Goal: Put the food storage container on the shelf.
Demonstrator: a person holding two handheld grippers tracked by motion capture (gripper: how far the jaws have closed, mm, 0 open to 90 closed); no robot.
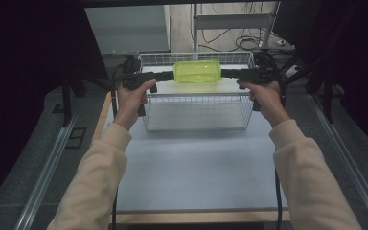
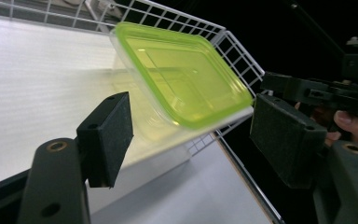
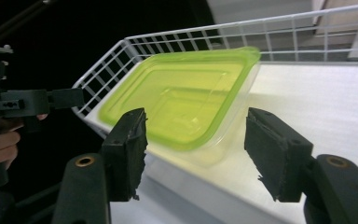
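**Green-lidded container rests on the basket, both sets of jaws open**

A pale grey table [image 1: 196, 163] with a wooden front edge stands in a dim room, dark curtains at either side and loose cables on the floor behind. On the far half of the table sits a white wire basket [image 1: 196, 115] with a flat white panel across its top.

On that panel, toward the basket's far rim, lies a clear rectangular plastic container with a lime-green lid [image 1: 197, 71]. In the left gripper view the container [image 2: 182, 79] lies close to the corner of the wire rim, and its clear base seems to rest flat on the white panel, though the tilted camera makes that hard to confirm. The right gripper view shows the same container [image 3: 177, 100] lid up, one end near the wire side.

The left gripper [image 1: 165, 75] points at the container's left end, the right gripper [image 1: 230, 73] at its right end. Both sets of jaws stand wide apart: in each gripper view the black pads flank the container without pressing on it. The person's hands, in cream sleeves, hold the grippers level at the basket's top.
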